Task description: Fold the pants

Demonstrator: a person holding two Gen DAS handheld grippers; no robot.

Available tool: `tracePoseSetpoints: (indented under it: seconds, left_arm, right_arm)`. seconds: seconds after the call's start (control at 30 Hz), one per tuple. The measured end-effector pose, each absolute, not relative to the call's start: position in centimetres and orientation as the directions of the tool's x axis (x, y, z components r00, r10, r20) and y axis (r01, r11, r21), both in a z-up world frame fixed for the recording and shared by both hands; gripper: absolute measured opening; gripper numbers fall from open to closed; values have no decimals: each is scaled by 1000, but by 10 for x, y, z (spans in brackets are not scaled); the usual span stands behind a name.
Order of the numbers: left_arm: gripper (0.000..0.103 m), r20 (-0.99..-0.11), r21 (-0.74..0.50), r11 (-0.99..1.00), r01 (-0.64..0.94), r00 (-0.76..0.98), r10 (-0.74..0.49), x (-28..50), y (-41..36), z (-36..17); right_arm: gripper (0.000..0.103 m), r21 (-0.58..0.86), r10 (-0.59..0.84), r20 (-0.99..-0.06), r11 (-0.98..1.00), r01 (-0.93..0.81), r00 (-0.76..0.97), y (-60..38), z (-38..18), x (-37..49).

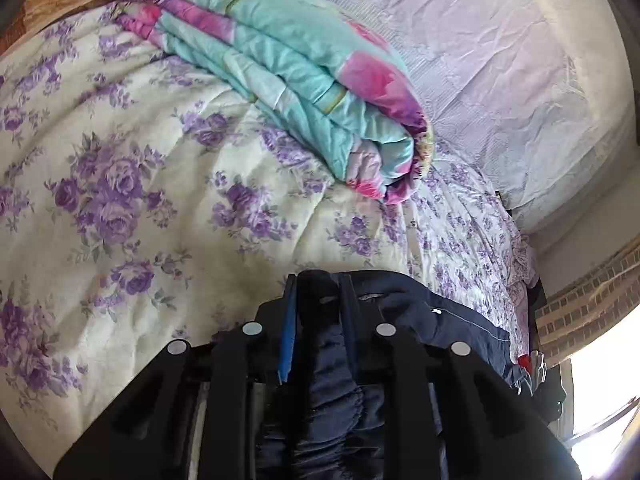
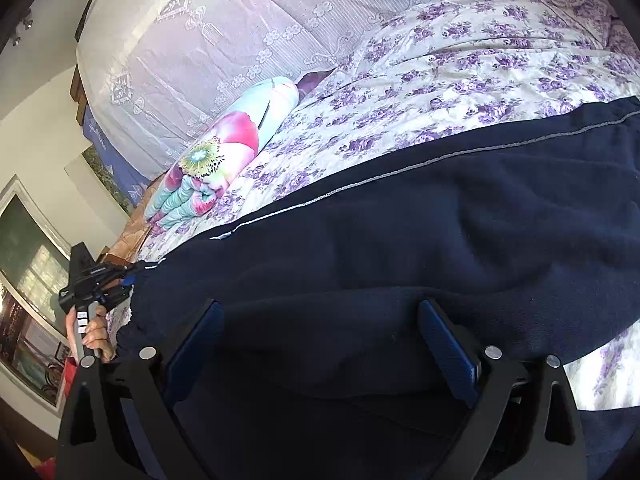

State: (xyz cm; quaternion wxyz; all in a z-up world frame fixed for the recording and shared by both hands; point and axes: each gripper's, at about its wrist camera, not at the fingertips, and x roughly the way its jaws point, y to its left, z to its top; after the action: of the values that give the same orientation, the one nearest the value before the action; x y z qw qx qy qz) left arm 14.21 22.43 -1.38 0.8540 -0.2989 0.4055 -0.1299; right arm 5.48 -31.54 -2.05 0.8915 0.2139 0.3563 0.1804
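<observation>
Dark navy pants (image 2: 400,240) with a thin pale side stripe lie across the floral bed cover (image 2: 460,68). My left gripper (image 1: 320,300) is shut on the gathered elastic waistband of the pants (image 1: 336,392), which bunches between its fingers. The left gripper also shows in the right wrist view (image 2: 124,280), at the left end of the pants, held by a hand. My right gripper (image 2: 320,320) is open, its blue-padded fingers (image 2: 448,344) spread wide just over the navy cloth near its front edge.
A folded turquoise and pink quilt (image 1: 288,76) lies on the bed beyond the pants. A white lace-covered headboard or pillow (image 1: 500,60) rises behind it. A window (image 2: 28,248) and wall stand to the left in the right wrist view.
</observation>
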Motion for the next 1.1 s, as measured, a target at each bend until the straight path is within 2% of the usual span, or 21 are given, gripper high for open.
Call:
tracePoseSetpoints:
  seconds: [0.13,0.2,0.3,0.5,0.6,0.67,0.8,0.9,1.0,1.1]
  left_arm:
    - [20,-639,-595,803,-25,621,-453,148,223,-17]
    - [30,-658,-606,794,-49,592,-466,155,224,-27]
    - [32,-672,-632,771,-79,550,-495,163,228,-44]
    - [31,-644,-679,731,-64,531,-551,163,235,-47]
    - [22,-606,-707,706,-45,553,-572,157,239,-40]
    - [20,-572,-733,680,-30,568,-592,155,244,-37]
    - [23,-618,-707,704,-74,547,-564,160,242,-51]
    - [27,-621,-707,702,-80,545,-563,161,240,-53]
    - [33,-637,-682,728,-62,540,-550,161,232,-50]
    - [33,-676,-601,799,-30,552,-488,159,216,-40]
  right_arm:
    - [98,510,475,-559,843,-170,680,-316,-21,54]
    - [98,514,478,-557,841,-170,680,-317,-21,54]
    - [99,515,479,-556,840,-171,679,-317,-21,54]
    - [99,516,479,-556,840,-170,679,-317,-21,54]
    - [99,523,485,-553,835,-171,678,-317,-21,53]
    - [99,527,487,-552,833,-170,677,-316,-21,53]
    - [100,509,478,-579,845,-165,660,-312,-22,57]
    - [100,457,459,-626,871,-181,630,-304,-19,62]
    - [100,322,416,-703,909,-263,577,-292,-3,71]
    - [100,168,357,-658,928,-333,663,-284,34,71]
